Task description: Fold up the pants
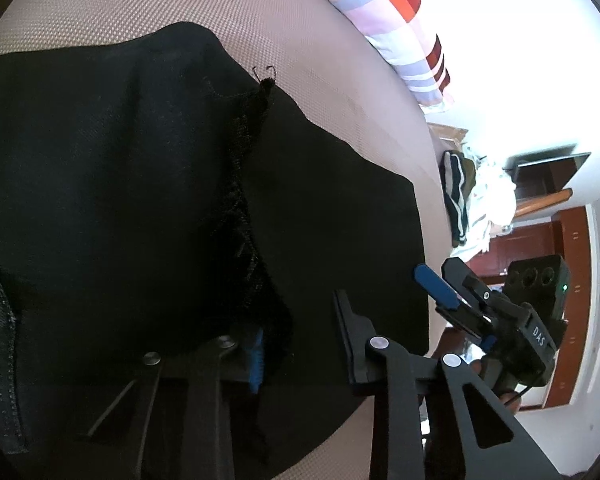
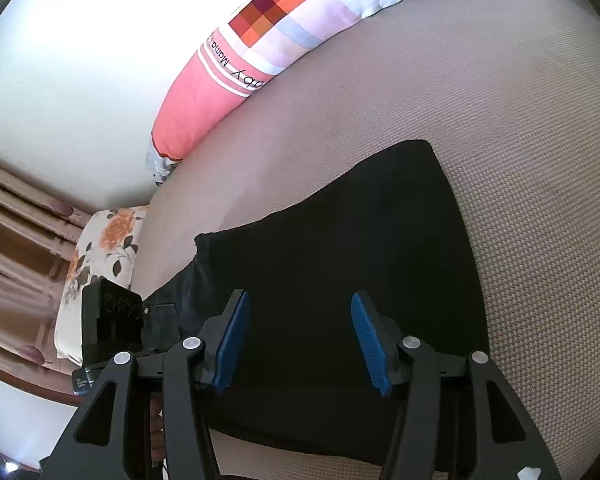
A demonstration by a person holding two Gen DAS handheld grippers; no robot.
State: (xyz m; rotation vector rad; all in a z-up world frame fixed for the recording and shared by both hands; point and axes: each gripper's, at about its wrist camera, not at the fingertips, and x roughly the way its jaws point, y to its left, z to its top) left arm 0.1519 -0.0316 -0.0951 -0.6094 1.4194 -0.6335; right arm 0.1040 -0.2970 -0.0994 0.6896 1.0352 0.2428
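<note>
Black pants (image 1: 120,200) lie folded on the beige mesh bed surface (image 1: 260,20). My left gripper (image 1: 300,336) is open low over them; a raised fold of the cloth with a rough seam edge lies against its left finger and partly hides the blue pad (image 1: 256,364). In the right wrist view the pants (image 2: 340,240) lie flat under my right gripper (image 2: 298,340), which is open with both blue pads (image 2: 232,344) bare just above the cloth. The right gripper also shows in the left wrist view (image 1: 460,292) at the pants' right edge.
A long pink and checked pillow (image 2: 228,64) lies along the bed's far edge by the wall. A floral pillow (image 2: 100,264) lies at the left end. A pile of clothes (image 1: 464,196) and wooden furniture (image 1: 540,240) stand beyond the bed.
</note>
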